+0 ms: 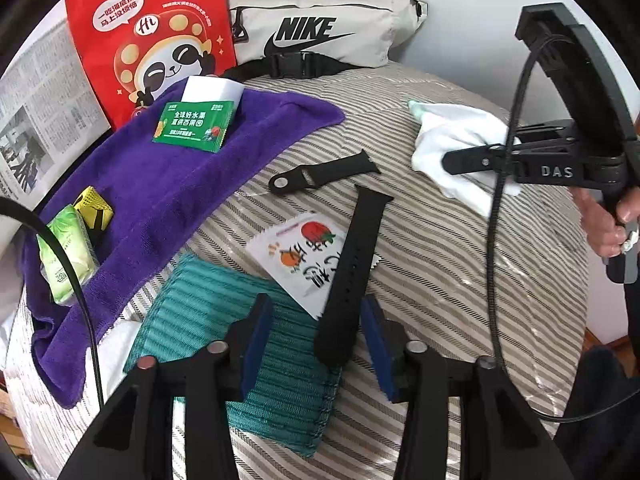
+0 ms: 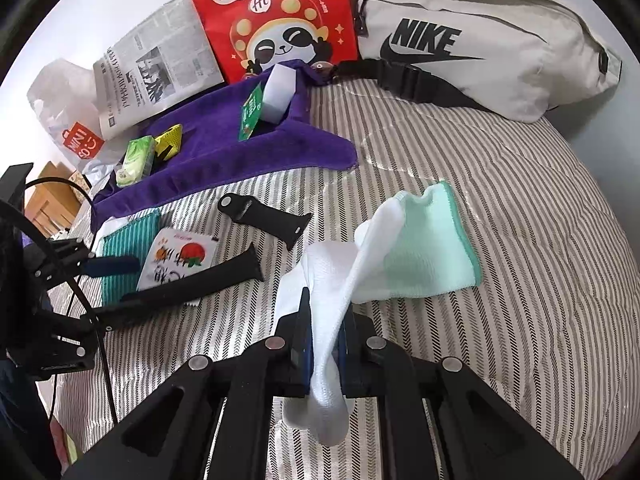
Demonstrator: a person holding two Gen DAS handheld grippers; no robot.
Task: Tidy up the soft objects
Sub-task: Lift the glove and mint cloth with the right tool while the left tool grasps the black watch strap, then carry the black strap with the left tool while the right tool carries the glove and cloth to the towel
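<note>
The right gripper [image 2: 324, 344] is clenched on the white-and-mint terry cloth [image 2: 400, 248] at frame centre above the striped bed [image 2: 520, 240], while the left gripper [image 1: 316, 336], unclenched, straddles the long black rubber watch strap [image 1: 352, 272], whose pickup appears next and calls for closing squarely.

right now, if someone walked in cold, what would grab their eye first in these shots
Likely the bright red panda bag propped at the back, beside the cream Nike waist bag. Next the purple towel spread over the striped bedding, with small packets on it. Nearest, the right gripper is pinched on a white and mint cloth, while the left gripper straddles a black watch strap.
</note>
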